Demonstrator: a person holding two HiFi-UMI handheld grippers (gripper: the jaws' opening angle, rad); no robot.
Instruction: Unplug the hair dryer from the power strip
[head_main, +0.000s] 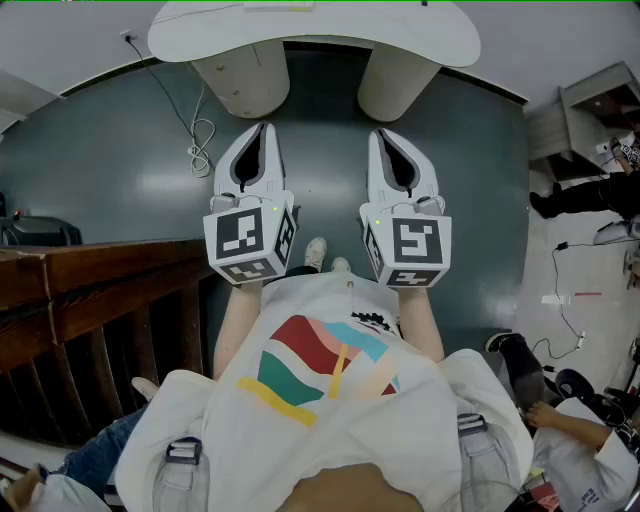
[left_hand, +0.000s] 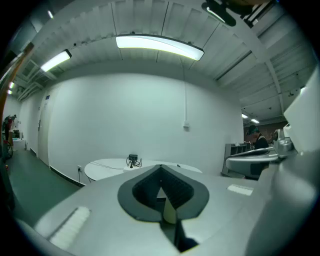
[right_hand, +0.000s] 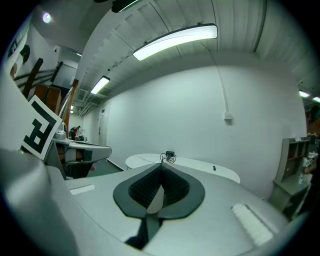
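Both grippers are held side by side at chest height, pointing level towards a white round table (head_main: 400, 35). The left gripper (head_main: 262, 130) is shut with nothing between its jaws, and so is the right gripper (head_main: 386, 136). Far ahead of the shut left gripper (left_hand: 161, 167), a small dark object with a coiled cable (left_hand: 132, 159) sits on the table (left_hand: 107, 167). Beyond the shut right gripper (right_hand: 161, 165), the same dark object (right_hand: 170, 155) lies on the table (right_hand: 200, 167). It is too small to tell whether it is the hair dryer or the power strip.
The table stands on two thick round legs (head_main: 240, 80) over a dark green floor. A white cable (head_main: 200, 150) runs from a wall socket (head_main: 130, 38) and lies coiled on the floor. A wooden railing (head_main: 90, 290) is at the left. People and a shelf (head_main: 595, 110) are at the right.
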